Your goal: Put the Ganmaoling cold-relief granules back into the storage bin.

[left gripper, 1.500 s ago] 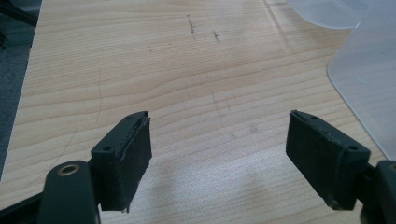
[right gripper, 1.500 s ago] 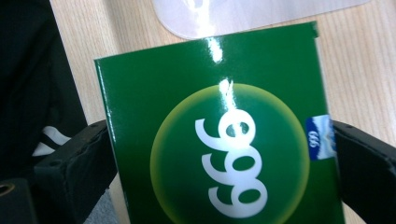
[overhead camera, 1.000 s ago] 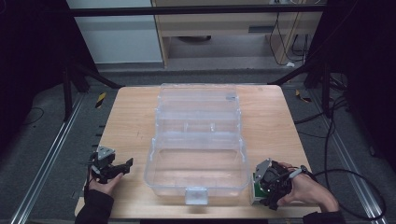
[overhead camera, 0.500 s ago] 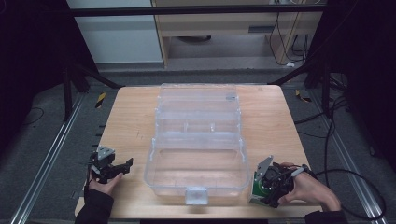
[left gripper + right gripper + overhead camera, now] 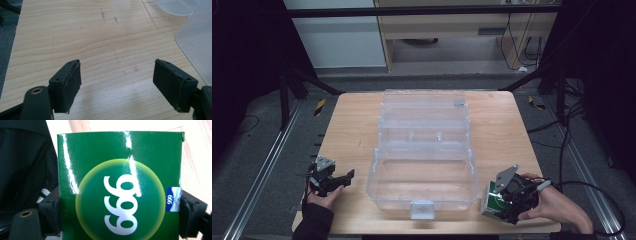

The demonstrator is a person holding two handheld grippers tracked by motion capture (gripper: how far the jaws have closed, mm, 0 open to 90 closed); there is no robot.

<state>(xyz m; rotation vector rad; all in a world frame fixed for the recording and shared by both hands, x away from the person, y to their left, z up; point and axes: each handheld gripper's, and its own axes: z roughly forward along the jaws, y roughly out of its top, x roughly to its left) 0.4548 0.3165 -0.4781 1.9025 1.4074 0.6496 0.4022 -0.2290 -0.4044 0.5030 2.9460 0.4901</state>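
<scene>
A small green box point(image 5: 120, 187) marked with white digits on a yellow-green disc sits between the jaws of my right gripper point(image 5: 504, 200), which is shut on it; its jaws have just been closing onto the box. In the high view the green box point(image 5: 493, 200) hangs at the table's front right, tilted, just right of the clear plastic case point(image 5: 424, 150). My left gripper point(image 5: 117, 85) stands open over bare wood at the front left, with nothing between its pads; in the high view the left gripper point(image 5: 343, 177) points toward the case.
The open clear case has its lid point(image 5: 424, 107) lying back toward the far side and a latch point(image 5: 421, 209) at the front. The wooden table point(image 5: 352, 130) ends close behind both hands. Metal rails and cables run along the floor at both sides.
My right gripper has closed on the green box and lifted it a little, tilting it. The left gripper has stayed where it was.
</scene>
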